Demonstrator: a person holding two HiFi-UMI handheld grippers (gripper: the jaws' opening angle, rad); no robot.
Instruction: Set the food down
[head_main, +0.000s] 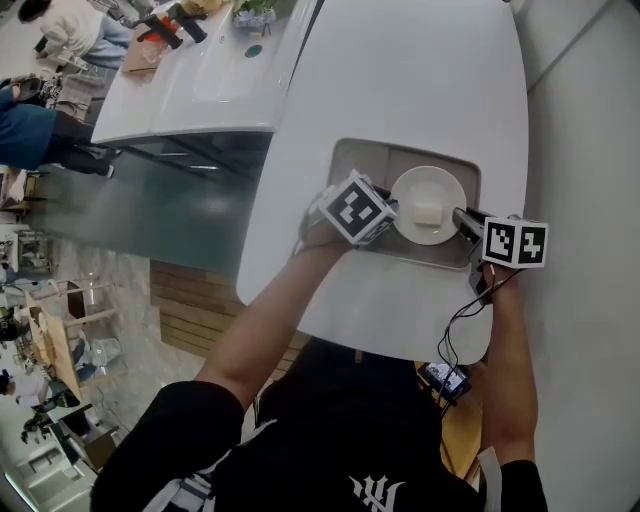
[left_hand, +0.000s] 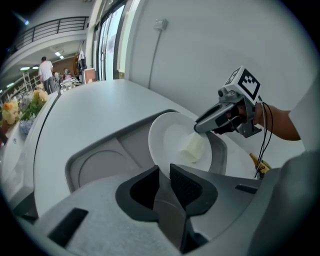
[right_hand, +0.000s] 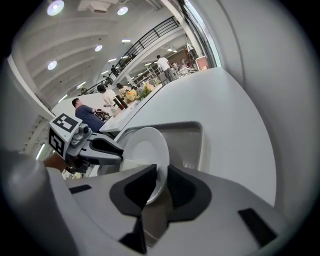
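White plate (head_main: 412, 188) with a pale food block (head_main: 427, 212), down in the grey tray (head_main: 345, 160) on a white table (head_main: 400, 80). Left gripper (left_hand: 165, 172) and right gripper (right_hand: 161, 172) at opposite rims, jaws narrowly parted around the edge, not clamping.

- In the left gripper view, the near rim of the round white ceramic plate (left_hand: 172, 137) vanishes behind the black fingers (left_hand: 142, 187) of the left gripper (left_hand: 165, 172).
- There, the right gripper (left_hand: 196, 129) covers the top corner of the pale cream block of food (left_hand: 192, 150).
- In the right gripper view, that gripper's own fingers (right_hand: 137, 187) hide the plate's lower part.
- In the head view, the left gripper's marker cube hides its fingers and the plate's left rim; both grippers cover the near corners of the grey moulded tray (head_main: 345, 160).
- The white worktop (head_main: 400, 80) is cut off at the top edge.
- Distant people (right_hand: 162, 62) are too small to tell apart.
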